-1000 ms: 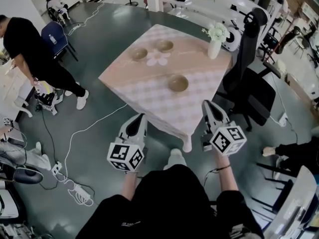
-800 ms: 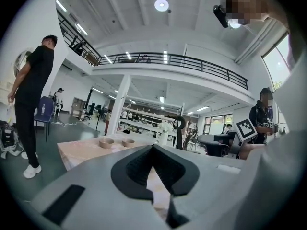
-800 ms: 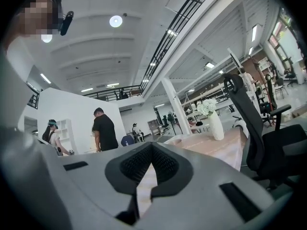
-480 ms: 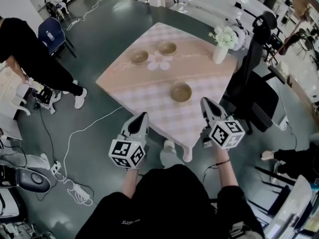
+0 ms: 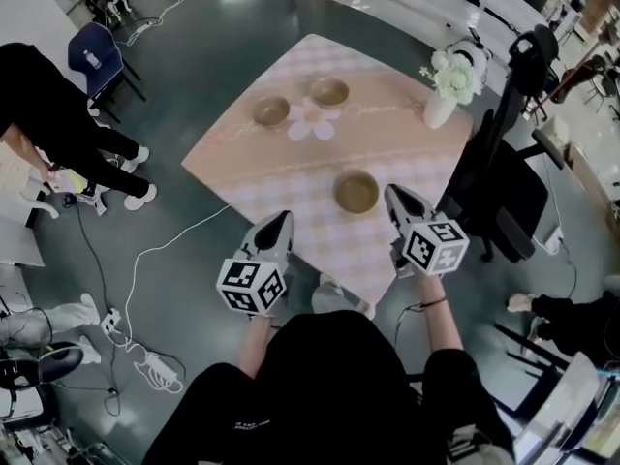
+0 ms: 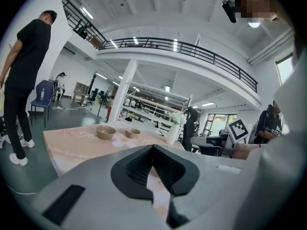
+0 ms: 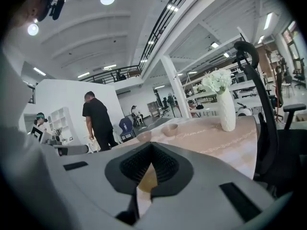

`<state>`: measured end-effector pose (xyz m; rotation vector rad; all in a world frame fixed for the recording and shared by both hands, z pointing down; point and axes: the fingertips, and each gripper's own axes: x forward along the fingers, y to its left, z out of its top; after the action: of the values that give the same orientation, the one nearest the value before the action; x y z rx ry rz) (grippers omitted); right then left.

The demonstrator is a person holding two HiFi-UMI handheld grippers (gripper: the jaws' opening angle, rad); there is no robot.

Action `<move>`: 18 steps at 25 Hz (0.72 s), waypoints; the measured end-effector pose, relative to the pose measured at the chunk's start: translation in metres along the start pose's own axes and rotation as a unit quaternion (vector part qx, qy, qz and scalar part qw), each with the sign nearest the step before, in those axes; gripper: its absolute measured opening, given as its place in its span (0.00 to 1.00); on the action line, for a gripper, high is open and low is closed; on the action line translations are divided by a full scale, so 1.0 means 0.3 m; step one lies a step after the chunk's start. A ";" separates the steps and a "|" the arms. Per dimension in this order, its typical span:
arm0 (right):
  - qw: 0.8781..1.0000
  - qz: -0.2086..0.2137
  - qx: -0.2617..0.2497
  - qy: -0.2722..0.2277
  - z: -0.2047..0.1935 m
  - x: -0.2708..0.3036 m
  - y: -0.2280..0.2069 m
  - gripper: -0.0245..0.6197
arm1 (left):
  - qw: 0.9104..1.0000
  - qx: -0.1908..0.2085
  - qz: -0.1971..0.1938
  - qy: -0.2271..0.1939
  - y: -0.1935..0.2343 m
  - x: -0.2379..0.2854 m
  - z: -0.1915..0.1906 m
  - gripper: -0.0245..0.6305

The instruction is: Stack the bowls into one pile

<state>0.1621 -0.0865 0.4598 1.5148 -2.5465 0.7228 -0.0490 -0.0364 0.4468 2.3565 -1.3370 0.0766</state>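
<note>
Pressed together and empty, the left gripper and right gripper hover at the table's near edge; the head view shows the near bowl at the right gripper's 9 o'clock, while the left gripper view catches only the two far bowls at 11 o'clock.

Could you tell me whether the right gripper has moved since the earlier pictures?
Yes. The right gripper has advanced toward the table; in the head view its shut tips now sit level with the nearest bowl, just to its right.
</note>
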 end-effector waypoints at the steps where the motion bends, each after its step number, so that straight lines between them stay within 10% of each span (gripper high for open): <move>1: 1.000 -0.003 -0.003 0.007 -0.004 0.019 -0.015 0.02 | 1.000 -0.001 -0.001 0.005 0.009 0.018 -0.005 0.03; 18: 0.994 -0.009 0.029 0.106 -0.148 0.260 -0.189 0.17 | 0.995 -0.035 -0.016 0.092 0.089 0.314 -0.124 0.03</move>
<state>0.1640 -0.1522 0.5431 1.3912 -2.3725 0.9100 -0.0148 -0.1097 0.5134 2.2504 -1.1946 0.2281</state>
